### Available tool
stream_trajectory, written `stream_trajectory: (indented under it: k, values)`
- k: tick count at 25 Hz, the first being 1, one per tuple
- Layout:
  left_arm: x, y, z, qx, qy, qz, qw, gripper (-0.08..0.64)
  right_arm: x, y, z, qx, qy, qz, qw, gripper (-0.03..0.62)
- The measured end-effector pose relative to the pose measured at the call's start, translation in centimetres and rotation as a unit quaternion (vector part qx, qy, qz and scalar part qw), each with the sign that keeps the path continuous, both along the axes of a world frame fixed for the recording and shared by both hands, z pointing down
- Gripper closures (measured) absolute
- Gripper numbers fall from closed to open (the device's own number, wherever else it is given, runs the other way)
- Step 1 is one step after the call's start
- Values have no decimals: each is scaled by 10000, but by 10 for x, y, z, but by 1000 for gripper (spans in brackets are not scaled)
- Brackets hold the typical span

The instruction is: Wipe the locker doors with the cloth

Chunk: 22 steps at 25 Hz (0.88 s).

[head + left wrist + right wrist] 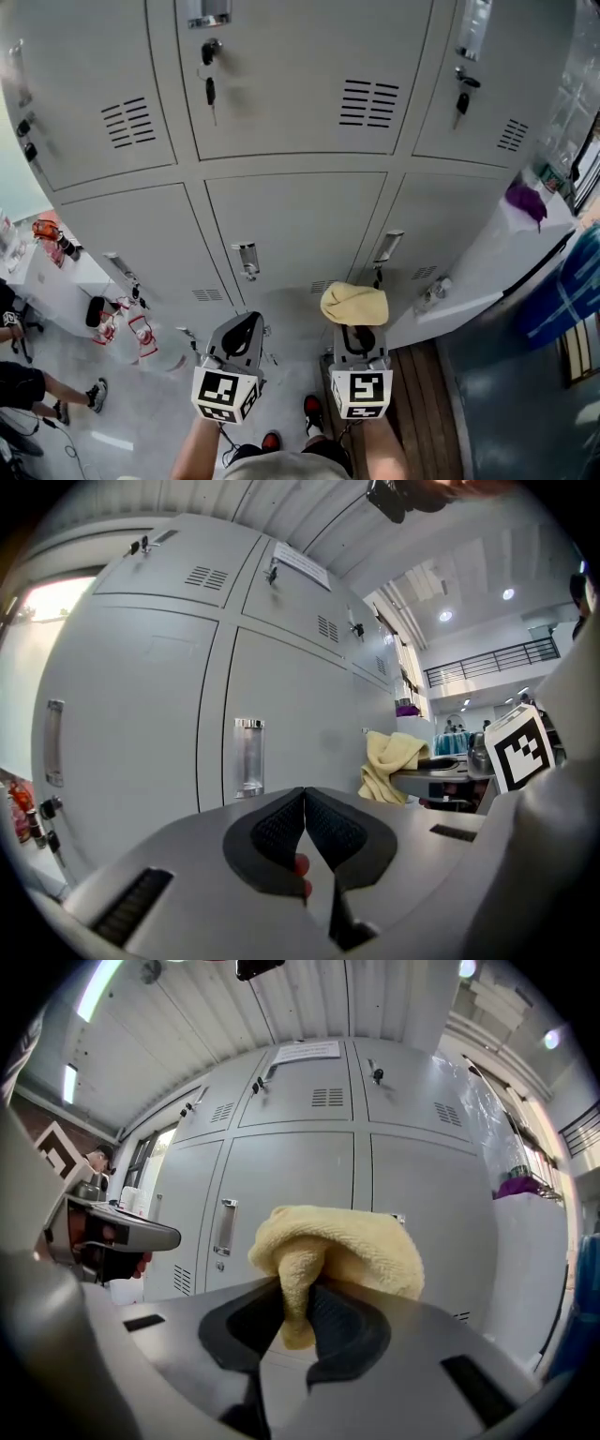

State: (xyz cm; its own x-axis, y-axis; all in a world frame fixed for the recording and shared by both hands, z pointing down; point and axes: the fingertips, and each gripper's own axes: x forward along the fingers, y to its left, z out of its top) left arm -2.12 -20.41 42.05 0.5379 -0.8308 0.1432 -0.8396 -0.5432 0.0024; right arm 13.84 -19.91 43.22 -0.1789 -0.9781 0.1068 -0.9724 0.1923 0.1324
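Observation:
A bank of pale grey locker doors [291,225] stands in front of me, upper and lower rows, with vents and handles. My right gripper [357,328] is shut on a yellow terry cloth [354,303], bunched over its jaws a short way off the lower middle door [291,1185]; the yellow cloth [337,1246] fills the right gripper view's centre. My left gripper [246,330] is shut and holds nothing, pointing at the lower doors near a chrome handle [248,756]. The cloth [389,761] shows at its right.
Keys hang from the upper doors [210,89]. A white counter [497,253] with a purple object [525,202] runs along the right. Bottles and red-trimmed items [127,328] sit at the lower left, where a person's legs [47,394] show.

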Motion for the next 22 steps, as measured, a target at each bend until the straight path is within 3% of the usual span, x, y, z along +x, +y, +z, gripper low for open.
stream_trajectory:
  k: [12, 22]
  values:
    - [-49, 70, -10, 167, 27, 186, 9997, 537, -34, 94, -6, 58, 21, 252, 9997, 517]
    - [-87, 114, 6, 16, -49, 195, 9998, 537, -64, 148, 8, -51, -147, 328, 9993, 517]
